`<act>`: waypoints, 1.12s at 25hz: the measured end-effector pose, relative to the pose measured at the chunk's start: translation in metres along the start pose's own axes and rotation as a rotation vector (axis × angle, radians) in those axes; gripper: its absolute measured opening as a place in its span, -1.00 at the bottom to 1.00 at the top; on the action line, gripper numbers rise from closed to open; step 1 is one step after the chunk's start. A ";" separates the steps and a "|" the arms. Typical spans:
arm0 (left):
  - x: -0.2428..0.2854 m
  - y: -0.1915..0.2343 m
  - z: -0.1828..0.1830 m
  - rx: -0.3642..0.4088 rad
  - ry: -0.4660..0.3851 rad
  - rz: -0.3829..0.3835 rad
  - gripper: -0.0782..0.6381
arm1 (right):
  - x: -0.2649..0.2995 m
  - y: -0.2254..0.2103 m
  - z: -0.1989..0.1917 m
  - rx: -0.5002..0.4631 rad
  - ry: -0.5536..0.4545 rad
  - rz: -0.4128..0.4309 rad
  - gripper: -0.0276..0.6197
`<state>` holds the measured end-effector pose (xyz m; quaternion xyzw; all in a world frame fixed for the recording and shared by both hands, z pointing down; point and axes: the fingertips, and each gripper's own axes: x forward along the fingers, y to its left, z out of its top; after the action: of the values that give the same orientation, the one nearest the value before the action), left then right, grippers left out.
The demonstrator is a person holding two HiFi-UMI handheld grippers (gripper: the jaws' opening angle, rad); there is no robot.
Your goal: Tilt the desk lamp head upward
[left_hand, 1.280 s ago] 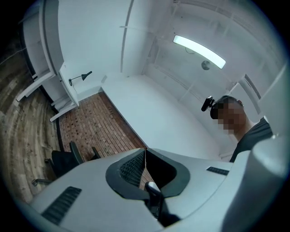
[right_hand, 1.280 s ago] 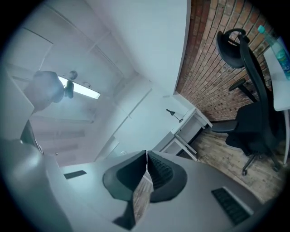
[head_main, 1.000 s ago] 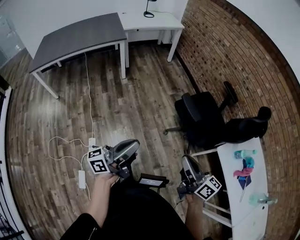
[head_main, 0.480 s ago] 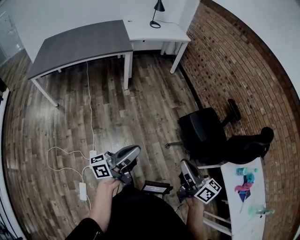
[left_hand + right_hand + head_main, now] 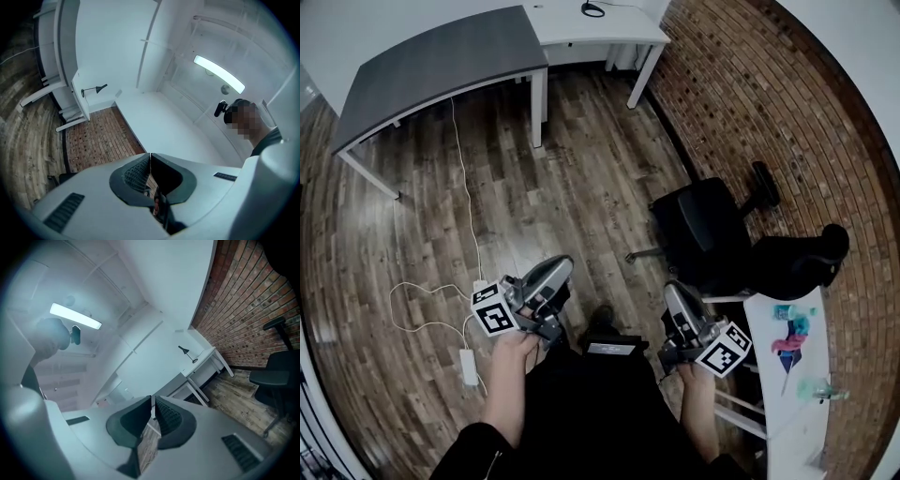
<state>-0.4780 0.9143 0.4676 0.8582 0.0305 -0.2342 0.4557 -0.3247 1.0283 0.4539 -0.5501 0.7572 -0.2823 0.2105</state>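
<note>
The black desk lamp [image 5: 95,88] stands far off on a white desk [image 5: 78,96] against the wall. In the right gripper view the desk lamp [image 5: 187,353] is small on that white desk [image 5: 208,354]. Only the lamp's base ring [image 5: 593,9] shows at the top edge of the head view. My left gripper [image 5: 561,270] and right gripper [image 5: 672,292] are held low in front of the person's body, well away from the lamp. Both are shut with nothing between the jaws: left gripper [image 5: 150,155], right gripper [image 5: 153,401].
A grey desk [image 5: 441,64] adjoins the white one. Two black office chairs [image 5: 712,234] stand by the brick wall [image 5: 741,103] at right. A white table [image 5: 787,394] with small items is at lower right. Cables and a power strip [image 5: 469,367] lie on the wood floor at left.
The head view swung up, then back down, so the lamp's head has left the top edge. Both grippers stayed shut and were carried along with the person, whose shoe now shows between them.
</note>
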 end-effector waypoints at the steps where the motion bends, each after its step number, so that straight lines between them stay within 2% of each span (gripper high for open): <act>1: 0.002 0.003 -0.001 -0.004 0.006 0.007 -0.73 | 0.003 -0.004 0.000 0.010 -0.001 0.003 -0.87; 5: 0.012 0.017 -0.002 -0.006 0.029 0.035 -0.74 | 0.019 -0.029 0.001 0.062 -0.003 0.022 -0.87; 9: 0.029 0.040 0.017 0.019 0.027 0.068 -0.74 | 0.050 -0.062 0.013 0.105 -0.010 0.066 -0.87; 17: 0.103 0.090 0.050 0.057 0.027 0.136 -0.74 | 0.108 -0.128 0.072 0.148 -0.001 0.144 -0.87; 24: 0.166 0.120 0.052 0.066 0.021 0.179 -0.74 | 0.127 -0.183 0.117 0.149 0.046 0.205 -0.87; 28: 0.191 0.135 0.054 0.071 0.035 0.204 -0.74 | 0.131 -0.204 0.138 0.154 0.031 0.226 -0.87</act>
<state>-0.2925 0.7618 0.4633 0.8764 -0.0574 -0.1723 0.4461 -0.1321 0.8289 0.4835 -0.4392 0.7935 -0.3226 0.2709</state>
